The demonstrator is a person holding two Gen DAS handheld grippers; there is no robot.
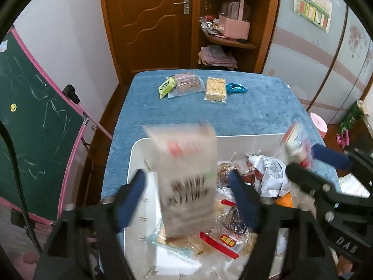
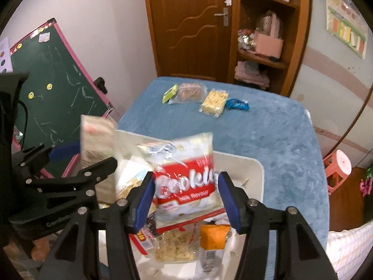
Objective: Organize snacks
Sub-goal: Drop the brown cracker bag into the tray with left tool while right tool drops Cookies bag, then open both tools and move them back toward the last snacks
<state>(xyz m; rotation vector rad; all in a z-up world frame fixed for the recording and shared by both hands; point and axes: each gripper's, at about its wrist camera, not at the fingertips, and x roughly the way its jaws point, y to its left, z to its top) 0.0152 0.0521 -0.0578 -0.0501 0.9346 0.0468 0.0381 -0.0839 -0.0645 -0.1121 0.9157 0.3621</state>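
Here both grippers are over a white bin (image 1: 137, 154) full of snacks, on a table with a blue cloth (image 1: 256, 107). The left gripper (image 1: 188, 186) has its blue fingers (image 1: 132, 193) wide apart, and a blurry clear packet (image 1: 186, 177) stands between them with gaps on both sides, so nothing squeezes it. The right gripper (image 2: 186, 198) has a red and white cookie bag (image 2: 186, 182) between its blue fingers (image 2: 229, 200); the bag looks blurry, and I cannot tell if the fingers press on it. Both are above the pile in the bin. At the far end of the table lie four more snacks in a row: a green packet (image 1: 166, 87), a brown snack bag (image 1: 187, 85), a yellow snack bag (image 1: 215, 89) and a blue wrapper (image 1: 235, 88).
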